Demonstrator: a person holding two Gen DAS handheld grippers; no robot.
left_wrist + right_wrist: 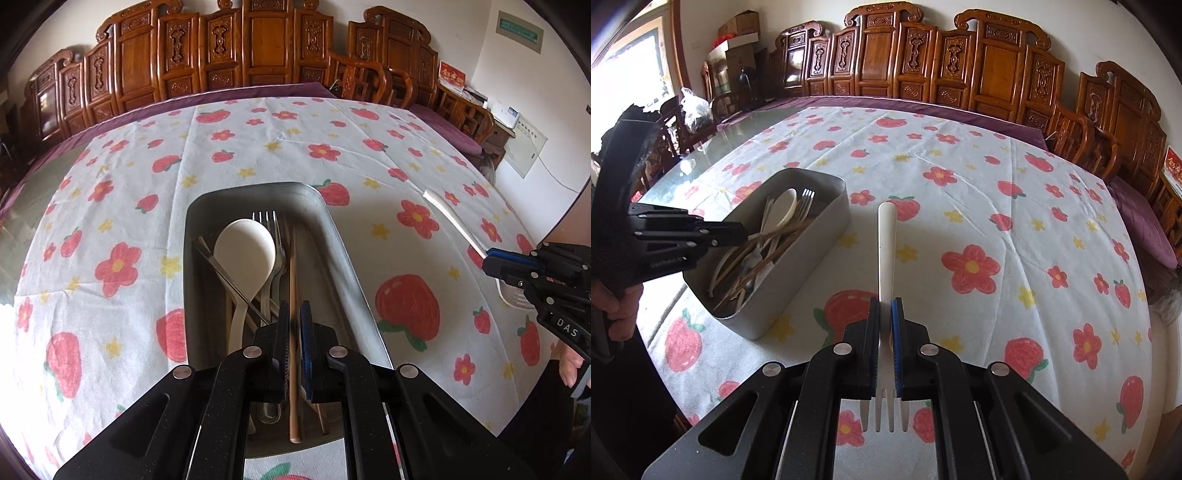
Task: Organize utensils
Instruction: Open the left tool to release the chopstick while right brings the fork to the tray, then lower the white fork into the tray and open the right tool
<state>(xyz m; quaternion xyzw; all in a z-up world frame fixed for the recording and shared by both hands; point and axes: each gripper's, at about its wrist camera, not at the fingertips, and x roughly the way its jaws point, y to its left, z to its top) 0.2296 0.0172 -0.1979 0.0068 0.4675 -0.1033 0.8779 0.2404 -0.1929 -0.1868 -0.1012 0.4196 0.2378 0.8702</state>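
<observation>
A grey metal box (340, 236) (798, 288) holds a white spoon (245, 243), a metal fork (267, 221), chopsticks and other utensils. My left gripper (294, 314) hangs over the near end of the box, shut on a wooden chopstick (293, 369) that lies lengthwise in it. My right gripper (886, 310) is shut on a white plastic fork (886, 236), handle pointing forward, tines (884, 413) back under the jaws, held above the cloth right of the box. It shows at the right edge of the left wrist view (491, 258).
The table carries a white cloth (997, 221) printed with red flowers and strawberries; a glass top (701, 158) shows at the left. Carved wooden chairs (960, 66) line the far side. A hand (613, 310) holds the left gripper's handle.
</observation>
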